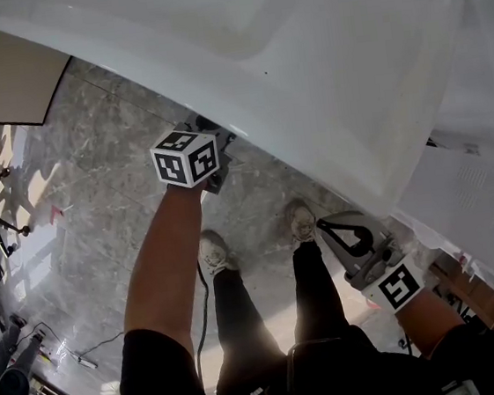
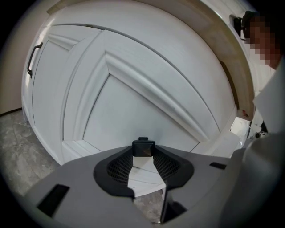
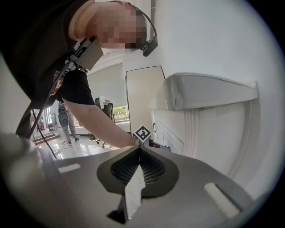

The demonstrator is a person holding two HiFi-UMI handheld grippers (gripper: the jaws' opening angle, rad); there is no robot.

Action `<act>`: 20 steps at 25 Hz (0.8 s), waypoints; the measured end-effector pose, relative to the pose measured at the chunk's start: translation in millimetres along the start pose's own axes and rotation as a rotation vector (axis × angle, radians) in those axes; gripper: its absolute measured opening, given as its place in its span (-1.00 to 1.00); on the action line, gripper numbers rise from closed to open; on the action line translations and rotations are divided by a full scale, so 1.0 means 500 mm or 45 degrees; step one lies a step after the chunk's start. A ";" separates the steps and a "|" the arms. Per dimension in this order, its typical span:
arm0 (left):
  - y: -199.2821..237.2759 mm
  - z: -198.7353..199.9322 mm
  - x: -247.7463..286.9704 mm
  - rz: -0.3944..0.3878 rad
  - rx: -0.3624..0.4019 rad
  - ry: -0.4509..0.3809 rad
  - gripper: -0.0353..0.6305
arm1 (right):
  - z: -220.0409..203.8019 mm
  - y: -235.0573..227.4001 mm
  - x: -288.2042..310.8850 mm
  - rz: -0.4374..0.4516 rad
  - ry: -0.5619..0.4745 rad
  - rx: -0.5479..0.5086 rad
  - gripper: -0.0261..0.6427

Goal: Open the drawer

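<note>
Right hand-held gripper [image 3: 139, 150]: clenched on nothing, held low at the person's right side, away from the work.
Left hand-held gripper [image 2: 143, 152]: its jaws grasp a small black handle [image 2: 143, 147], which sits just at the tips.
Step in hand: as I judge it, taking the handle, before any pull.
How to do it well: the hold is only at the tips, so the grip should be firm first. Then the pull should go straight back from the front, level and without twisting. A sideways pull could let the handle slip out.
Drawer [image 2: 147, 107]: a white panelled front directly behind the handle, in the white cabinet under the bench [image 1: 320, 60] top. It appears not yet opened.
Facing: the front faces the person, so it should slide out toward the person.
Long axis: the raised moulding runs along with the bench edge, so the long axis seems level, along the cabinet face.
Farther: a neighbouring door with a black bar handle [image 2: 31, 60], and the grey stone floor [image 2: 18, 142] below it.
</note>
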State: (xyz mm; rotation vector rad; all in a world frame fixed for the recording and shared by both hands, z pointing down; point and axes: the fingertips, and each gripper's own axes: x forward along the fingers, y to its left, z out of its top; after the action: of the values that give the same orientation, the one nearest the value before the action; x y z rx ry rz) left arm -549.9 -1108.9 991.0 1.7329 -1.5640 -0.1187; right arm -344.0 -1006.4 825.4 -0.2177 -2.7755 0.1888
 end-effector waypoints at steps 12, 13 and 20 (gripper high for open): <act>-0.002 -0.001 -0.001 0.015 0.016 0.070 -0.48 | 0.006 0.016 0.003 0.020 0.015 -0.018 -0.92; -0.003 -0.002 -0.001 0.018 0.017 0.077 -0.48 | 0.008 0.017 0.003 0.020 0.012 -0.018 -0.92; -0.004 -0.033 -0.047 -0.012 0.025 0.112 -0.49 | 0.009 0.050 0.013 0.048 0.013 -0.018 -0.92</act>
State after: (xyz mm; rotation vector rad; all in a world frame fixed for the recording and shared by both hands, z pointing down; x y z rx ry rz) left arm -544.9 -1080.6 991.1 1.7376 -1.4978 -0.0315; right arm -348.5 -981.5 819.3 -0.2744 -2.7651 0.1774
